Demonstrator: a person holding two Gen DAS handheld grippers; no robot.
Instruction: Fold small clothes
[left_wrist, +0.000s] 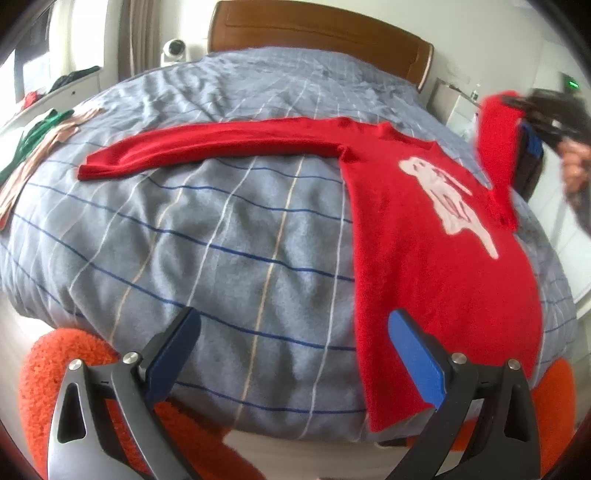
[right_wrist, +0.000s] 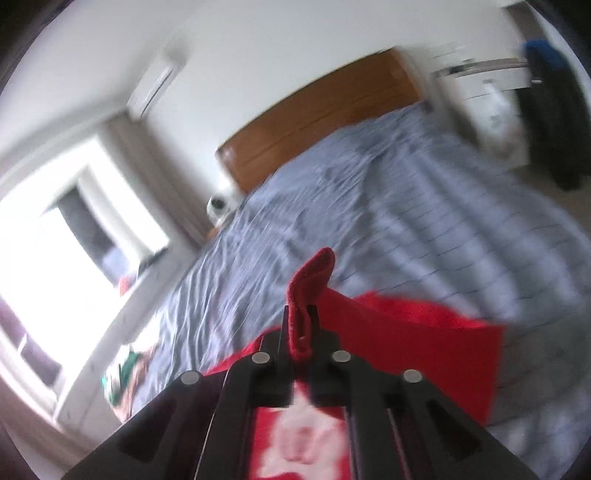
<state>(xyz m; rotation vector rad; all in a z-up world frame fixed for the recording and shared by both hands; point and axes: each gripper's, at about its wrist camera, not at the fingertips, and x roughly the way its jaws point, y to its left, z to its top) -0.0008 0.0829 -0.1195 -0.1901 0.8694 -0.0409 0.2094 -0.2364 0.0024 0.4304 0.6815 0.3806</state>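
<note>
At the bed's (left_wrist: 221, 229) left edge I see green and pink clothes (left_wrist: 33, 147) lying in a loose heap. My left gripper (left_wrist: 295, 354) hangs over the near edge with its jaws spread wide and nothing between them; its right finger sits over the sweater's hem.

The red sweater (left_wrist: 424, 258) lies flat and face up on the right half of the bed. Its body runs lengthwise from the hem at the near edge toward the headboard (left_wrist: 317, 33), neck end pointing at the headboard. One sleeve (left_wrist: 207, 147) stretches straight out across the bed toward the left edge, cuff nearest the heap but apart from it. A pale pink-and-white figure (left_wrist: 443, 195) sits on the chest; I can read no writing or label on it.

My right gripper (right_wrist: 300, 325) is closed tight on the other sleeve's cuff (right_wrist: 314, 273), holding it lifted above the sweater's right side. The right wrist view is blurred.
</note>
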